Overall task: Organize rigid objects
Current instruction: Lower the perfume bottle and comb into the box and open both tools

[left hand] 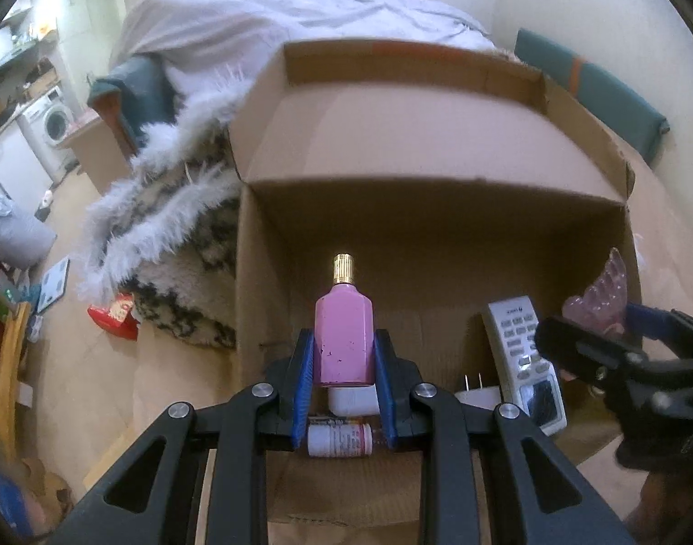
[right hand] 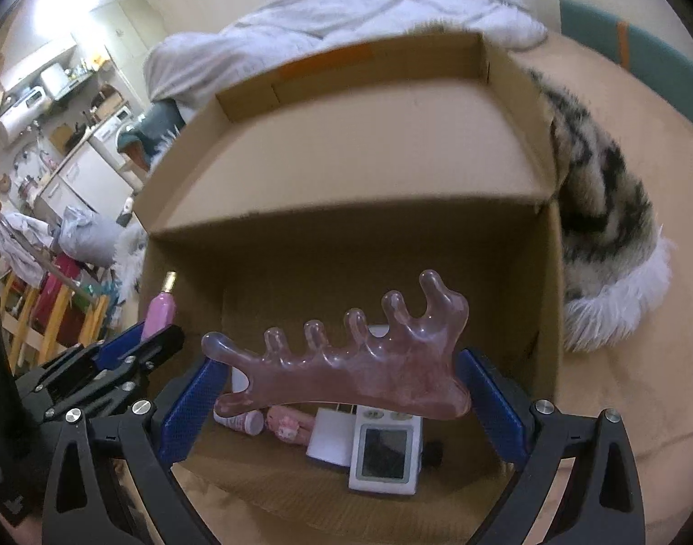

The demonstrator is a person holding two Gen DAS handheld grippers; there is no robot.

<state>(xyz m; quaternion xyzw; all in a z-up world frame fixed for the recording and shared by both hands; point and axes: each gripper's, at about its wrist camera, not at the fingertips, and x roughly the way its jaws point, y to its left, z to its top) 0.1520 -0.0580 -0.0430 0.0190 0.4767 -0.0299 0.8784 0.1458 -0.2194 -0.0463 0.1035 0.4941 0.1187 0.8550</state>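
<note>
Bottle, pink with a gold cap, sits upright between the left gripper fingers, which are narrow and clamped on its lower body. It hangs over the near-left corner of the open cardboard box. Comb, translucent pink with five knobbed teeth, lies crosswise in the right gripper: fingers wide, pressing on its two ends, over the near-right part of the box.

Already on the box floor, near to far: small white pill bottle lying on its side at the near edge, white plug adapter, grey remote with keypad and a small screen, leaning toward the right wall. Right view also shows a small pink item next to the pill bottle; can't tell what it is.

Step, as I read it: lower both into the box.
- Bottle: the pill bottle and a white block sit directly below, so shift toward the bare left wall before release. Set it down, don't drop; it looks like glass.
- Comb: keep level, clear the remote's screen, lay it flat on bare floor by the right wall.
- Keep the two grippers apart; they're close now.

Writing: pill bottle label and a mark at the remote's top edge are both too blurred to read. Orange tape strip on the far flap, no text visible.
</note>
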